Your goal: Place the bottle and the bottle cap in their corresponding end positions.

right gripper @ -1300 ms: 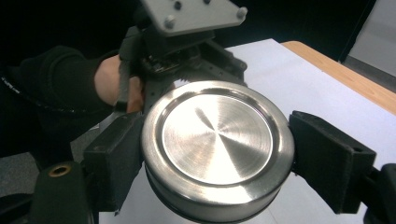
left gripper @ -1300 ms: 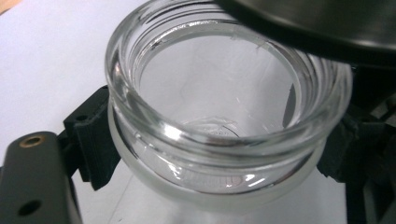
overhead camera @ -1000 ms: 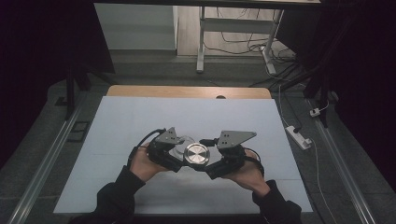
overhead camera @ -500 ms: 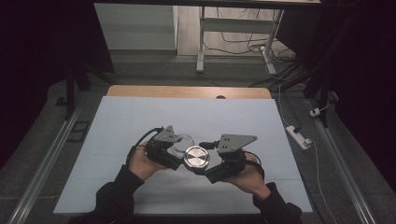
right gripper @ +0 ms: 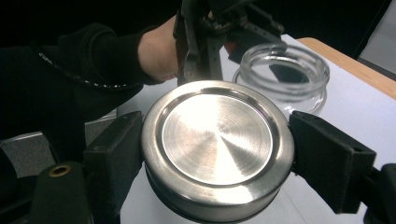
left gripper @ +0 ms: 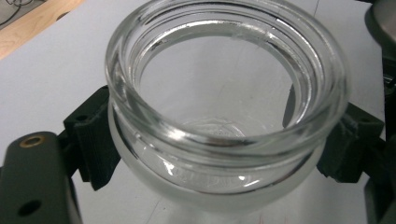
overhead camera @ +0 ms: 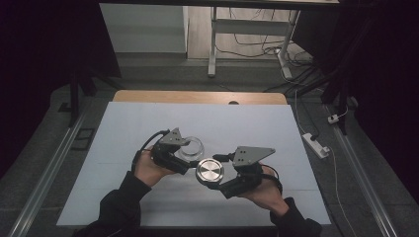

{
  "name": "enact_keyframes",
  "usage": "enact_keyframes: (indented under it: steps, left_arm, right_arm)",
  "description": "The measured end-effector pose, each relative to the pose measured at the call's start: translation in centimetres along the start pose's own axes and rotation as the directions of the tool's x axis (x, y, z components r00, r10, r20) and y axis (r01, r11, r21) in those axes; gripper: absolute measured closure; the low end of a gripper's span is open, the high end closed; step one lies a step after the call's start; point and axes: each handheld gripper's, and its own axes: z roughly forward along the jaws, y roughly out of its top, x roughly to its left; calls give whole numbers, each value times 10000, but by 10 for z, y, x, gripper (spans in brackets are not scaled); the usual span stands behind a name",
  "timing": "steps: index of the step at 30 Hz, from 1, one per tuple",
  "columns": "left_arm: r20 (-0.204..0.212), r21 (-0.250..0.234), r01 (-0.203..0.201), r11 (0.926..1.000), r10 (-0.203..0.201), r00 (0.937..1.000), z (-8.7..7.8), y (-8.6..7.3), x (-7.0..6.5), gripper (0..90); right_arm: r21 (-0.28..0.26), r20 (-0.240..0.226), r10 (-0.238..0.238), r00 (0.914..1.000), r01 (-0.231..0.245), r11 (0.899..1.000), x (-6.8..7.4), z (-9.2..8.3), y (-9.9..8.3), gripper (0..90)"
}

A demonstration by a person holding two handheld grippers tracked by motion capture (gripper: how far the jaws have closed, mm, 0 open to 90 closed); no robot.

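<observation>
While the left gripper (overhead camera: 184, 157) clamped the clear round glass jar (left gripper: 224, 112) above the white table (overhead camera: 257, 123), the right gripper (overhead camera: 223, 177) gripped the round brushed-steel lid (right gripper: 217, 144). A second earlier lid and jar were together; the lid had now separated, so the jar stood open.

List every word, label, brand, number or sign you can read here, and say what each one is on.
None can be read.
Glass jar: a faint raised pattern on its base, too blurred to tell if it is lettering.
Metal lid: plain brushed metal, no marking.
Left gripper and right gripper: no label showing.
White table: no print.
</observation>
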Motion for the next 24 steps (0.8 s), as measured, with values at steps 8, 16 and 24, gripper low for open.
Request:
enact_keyframes:
  steps: [8, 16, 24]
  left_arm:
    - [-13, -74, 164, 9998, -164, 9999, 5, 2, 6, 155]
    - [-10, -140, 139, 9998, -140, 9999, 12, 7, 10, 155]
    - [21, -189, 21, 9998, -21, 10000, 19, 14, 11, 155]
  right_arm:
    - [94, -11, -22, 10000, 22, 10000, 3, 3, -9, 195]
    - [156, -45, -59, 10000, 59, 9999, 9, 6, -16, 195]
    - [234, 19, 26, 10000, -26, 9997, 10, 8, -24, 195]
